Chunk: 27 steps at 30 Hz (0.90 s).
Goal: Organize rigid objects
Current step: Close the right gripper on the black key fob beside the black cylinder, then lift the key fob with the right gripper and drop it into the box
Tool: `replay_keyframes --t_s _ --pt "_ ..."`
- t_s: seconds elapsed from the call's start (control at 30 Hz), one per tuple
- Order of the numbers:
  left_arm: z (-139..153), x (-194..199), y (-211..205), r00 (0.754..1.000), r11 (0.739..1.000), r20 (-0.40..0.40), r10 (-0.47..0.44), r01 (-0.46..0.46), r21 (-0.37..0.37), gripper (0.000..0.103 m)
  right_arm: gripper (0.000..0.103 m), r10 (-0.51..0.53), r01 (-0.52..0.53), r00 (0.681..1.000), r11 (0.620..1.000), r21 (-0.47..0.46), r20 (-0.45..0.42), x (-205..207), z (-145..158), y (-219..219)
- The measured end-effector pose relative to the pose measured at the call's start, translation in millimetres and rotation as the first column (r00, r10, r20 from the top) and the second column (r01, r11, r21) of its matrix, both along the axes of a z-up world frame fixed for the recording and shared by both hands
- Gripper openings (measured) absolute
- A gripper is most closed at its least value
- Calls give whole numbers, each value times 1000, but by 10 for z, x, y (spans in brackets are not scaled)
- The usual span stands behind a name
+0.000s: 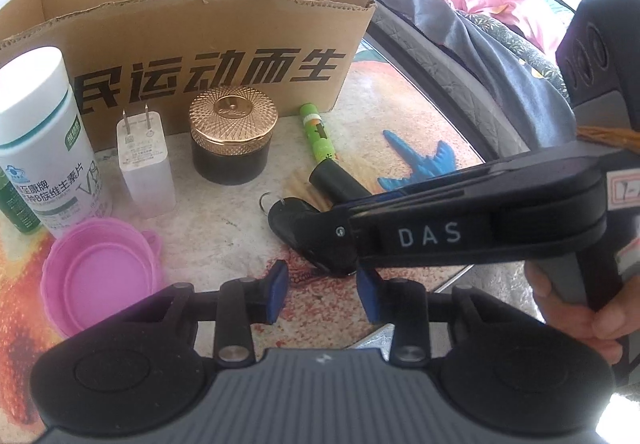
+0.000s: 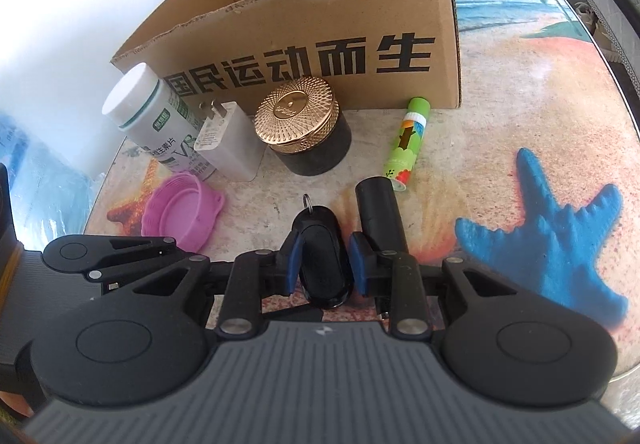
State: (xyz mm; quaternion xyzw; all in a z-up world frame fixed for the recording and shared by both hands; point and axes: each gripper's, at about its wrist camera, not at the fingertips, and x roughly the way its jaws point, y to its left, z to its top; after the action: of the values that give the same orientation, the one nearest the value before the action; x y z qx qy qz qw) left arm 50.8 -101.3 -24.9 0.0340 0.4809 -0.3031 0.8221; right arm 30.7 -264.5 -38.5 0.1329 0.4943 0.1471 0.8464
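My right gripper (image 2: 326, 264) is shut on a black key fob (image 2: 323, 256), whose key ring (image 2: 307, 200) points toward the cardboard box (image 2: 360, 24). The fob sits low over the beach-print mat (image 2: 500, 104). In the left wrist view the right gripper's finger (image 1: 432, 234) reaches in from the right with the key fob (image 1: 300, 228) at its tip. Just in front of the fob, my left gripper (image 1: 322, 294) is open with nothing between its blue pads. A black cylinder (image 2: 378, 208) lies right of the fob.
In front of the box stand a white vitamin bottle (image 1: 44, 148), a white charger plug (image 1: 146, 164) and a gold-lidded dark jar (image 1: 232, 136). A green tube (image 1: 318, 134) and a pink collapsible bowl (image 1: 100, 276) lie nearby. A bed (image 1: 480, 56) runs along the right. A hand (image 1: 580, 308) holds the right gripper.
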Motion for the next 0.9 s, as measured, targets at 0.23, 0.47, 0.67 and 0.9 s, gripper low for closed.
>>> replay_keyframes --t_s 0.23,0.47,0.67,0.9 --pt "3 20 -26 1000 999 18 -11 10 36 38 28 2 2 999 996 84 -41 106 -41 21" --pt "5 -77 -82 996 995 87 -17 8 96 39 22 -13 18 999 992 125 -38 50 -63 7" --pt "75 -117 -69 992 995 124 -13 0 102 30 15 -44 46 999 985 169 -18 -30 -71 -42" --pt "64 -133 -98 990 991 140 2 -20 131 31 13 -65 62 998 982 178 9 -88 -62 -16"
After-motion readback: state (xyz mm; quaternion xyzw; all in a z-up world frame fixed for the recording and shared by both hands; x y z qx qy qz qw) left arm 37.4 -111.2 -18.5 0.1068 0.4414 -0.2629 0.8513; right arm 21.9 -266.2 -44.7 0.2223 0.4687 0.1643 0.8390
